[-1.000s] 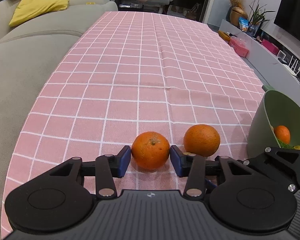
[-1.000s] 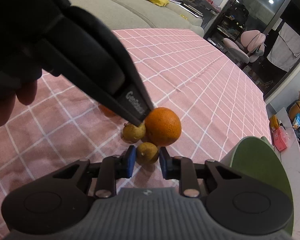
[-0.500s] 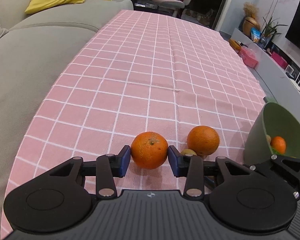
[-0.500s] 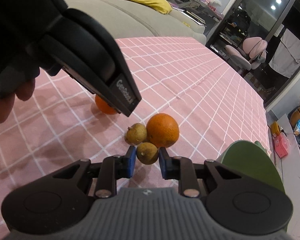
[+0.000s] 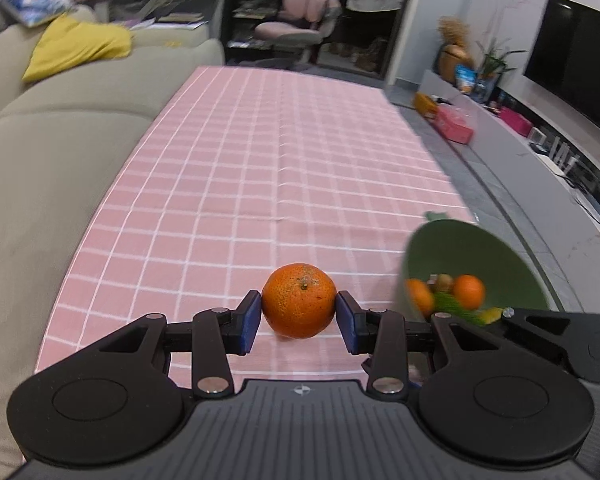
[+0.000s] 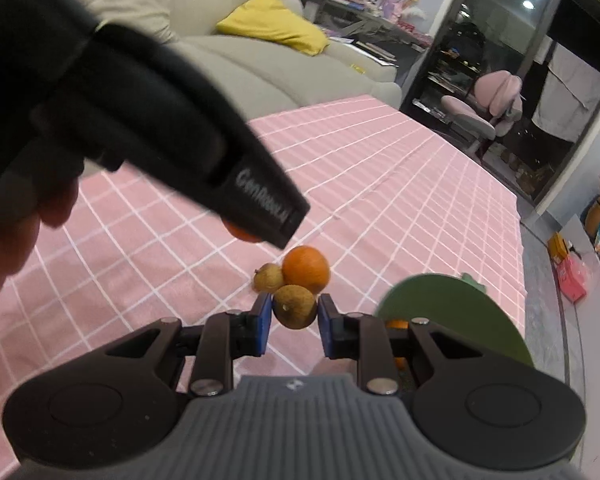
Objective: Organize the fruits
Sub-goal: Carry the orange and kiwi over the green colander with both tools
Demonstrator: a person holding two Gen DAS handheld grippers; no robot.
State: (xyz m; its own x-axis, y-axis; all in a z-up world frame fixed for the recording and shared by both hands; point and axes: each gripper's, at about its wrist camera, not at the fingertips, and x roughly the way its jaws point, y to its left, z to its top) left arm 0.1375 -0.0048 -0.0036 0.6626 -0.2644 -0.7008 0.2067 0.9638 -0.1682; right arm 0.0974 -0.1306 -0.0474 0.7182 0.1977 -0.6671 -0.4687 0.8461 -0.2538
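Observation:
My left gripper (image 5: pixel 299 320) is shut on an orange (image 5: pixel 299 306) and holds it above the pink checked tablecloth (image 5: pixel 260 184). My right gripper (image 6: pixel 293 318) is shut on a small brown fruit (image 6: pixel 294 306), lifted off the cloth. A second orange (image 6: pixel 306 269) and another small brown fruit (image 6: pixel 268 277) lie on the cloth beyond it. The green bowl (image 5: pixel 500 252) stands to the right and holds oranges and other fruit; it also shows in the right wrist view (image 6: pixel 460 312). The left gripper's body (image 6: pixel 140 128) fills the upper left of the right wrist view and hides most of its orange.
A beige sofa (image 5: pixel 40 152) with a yellow cushion (image 5: pixel 80 46) runs along the table's left side. A pink chair (image 5: pixel 300 20) stands past the far end. A low shelf (image 5: pixel 500 140) with boxes and a TV is on the right.
Both grippers have lifted their fruits off the cloth. The left gripper rose and swung toward the bowl with the orange; the right one rose with the small brown fruit.

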